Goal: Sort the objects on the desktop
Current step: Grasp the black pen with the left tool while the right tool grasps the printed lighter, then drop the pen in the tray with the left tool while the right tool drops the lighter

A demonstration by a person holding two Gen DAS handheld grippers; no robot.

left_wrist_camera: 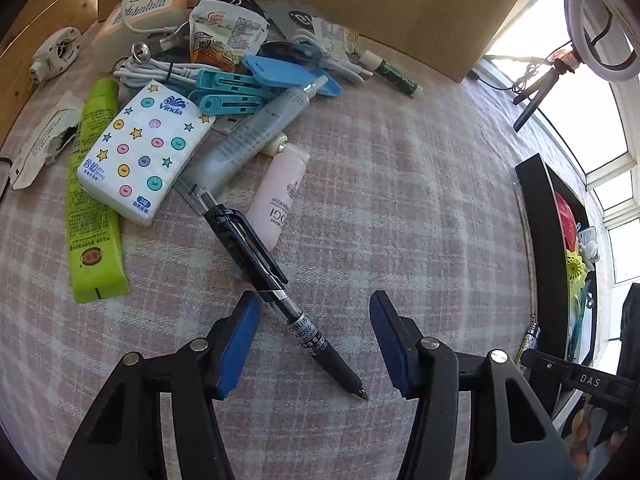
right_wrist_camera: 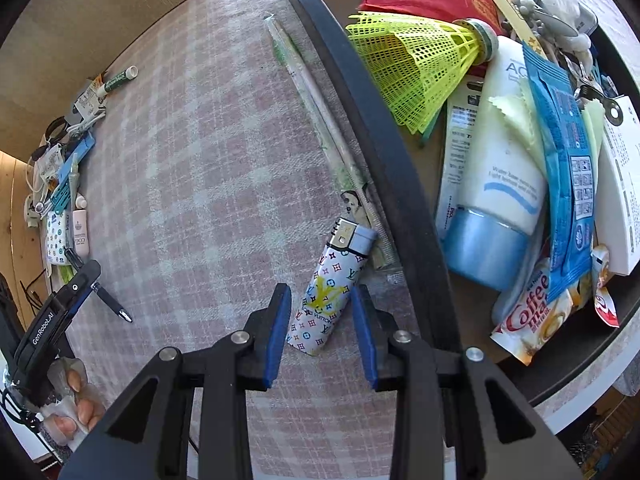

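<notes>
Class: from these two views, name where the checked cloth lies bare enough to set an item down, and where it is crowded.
Bare: the wide checked cloth between the black pen and the black tray. Crowded: the pile by the cardboard box, around the tissue pack, and inside the tray.

One pen (left_wrist_camera: 276,288), one lighter (right_wrist_camera: 330,288)

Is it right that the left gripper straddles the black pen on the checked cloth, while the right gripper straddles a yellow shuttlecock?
Not quite. The right gripper straddles a patterned lighter; the yellow shuttlecock lies in the black tray, as the right wrist view shows. The rest holds.
</notes>
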